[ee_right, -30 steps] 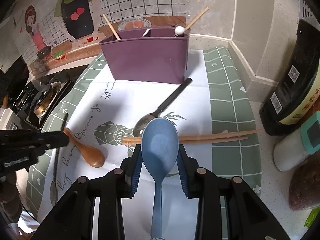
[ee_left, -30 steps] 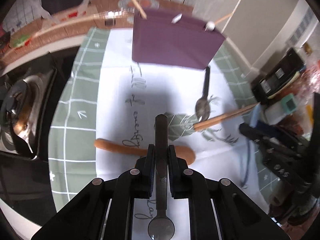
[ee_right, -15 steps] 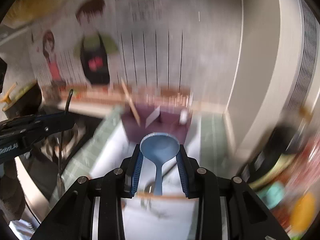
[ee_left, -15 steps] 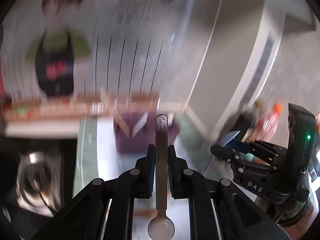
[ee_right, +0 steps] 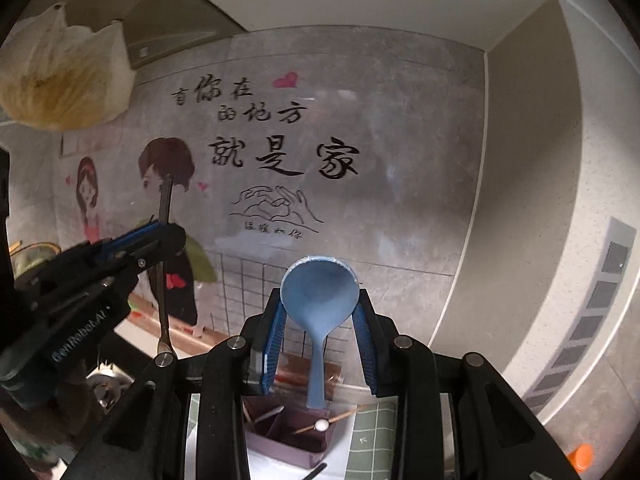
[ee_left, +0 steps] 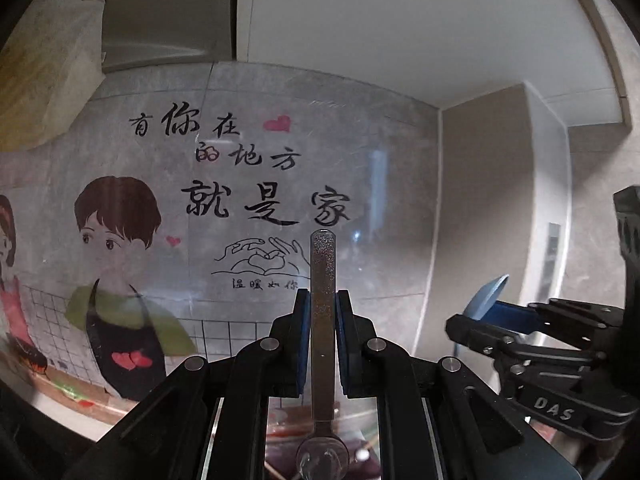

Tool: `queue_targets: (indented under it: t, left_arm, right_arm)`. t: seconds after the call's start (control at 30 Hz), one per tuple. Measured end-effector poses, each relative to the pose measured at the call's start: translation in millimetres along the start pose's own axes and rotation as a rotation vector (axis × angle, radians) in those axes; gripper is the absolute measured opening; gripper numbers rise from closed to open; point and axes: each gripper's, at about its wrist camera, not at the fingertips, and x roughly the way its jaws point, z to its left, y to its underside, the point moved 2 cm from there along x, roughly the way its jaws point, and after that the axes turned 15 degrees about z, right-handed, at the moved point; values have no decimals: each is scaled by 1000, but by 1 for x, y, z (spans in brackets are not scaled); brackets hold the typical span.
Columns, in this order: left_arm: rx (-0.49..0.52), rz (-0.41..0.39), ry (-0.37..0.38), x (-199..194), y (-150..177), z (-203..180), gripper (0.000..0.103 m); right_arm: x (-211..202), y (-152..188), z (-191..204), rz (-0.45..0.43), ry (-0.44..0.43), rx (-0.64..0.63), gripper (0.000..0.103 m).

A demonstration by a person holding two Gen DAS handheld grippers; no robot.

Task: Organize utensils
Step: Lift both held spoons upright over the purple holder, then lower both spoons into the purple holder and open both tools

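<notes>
Both grippers are now rising off the counter toward the purple organizer [ee_right: 286, 436], left gripper [ee_left: 322, 340] jaws clamping the metal spoon [ee_left: 322, 320], right gripper [ee_right: 318, 344] jaws gripping the blue spoon [ee_right: 318, 300], ready for dropping in.

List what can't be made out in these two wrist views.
- Metal spoon bowl, left wrist view: cut off by the bottom edge, behind the left tool.
- Purple organizer, right wrist view: compartments mostly hidden by the right tool.
- Blue spoon handle end: hides what lies under it.
</notes>
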Motion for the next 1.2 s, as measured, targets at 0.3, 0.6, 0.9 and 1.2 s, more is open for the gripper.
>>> queue_targets:
  t: [0.3,0.6,0.9,1.2]
  left_arm:
    - [-44,83,-29,86,37,18,12]
    - [-122,233,-6,170,91,44,12]
    - [-155,378,0,213,153,53,12]
    - [-201,535,22,216,187,58,29]
  right_arm:
    - [83,27,-13,116,-56,28,31]
    - [175,69,-16,282,-132,77,31]
    - [233,114,-7,428,-179,84,31]
    - [246,146,7,532,-213,45,45]
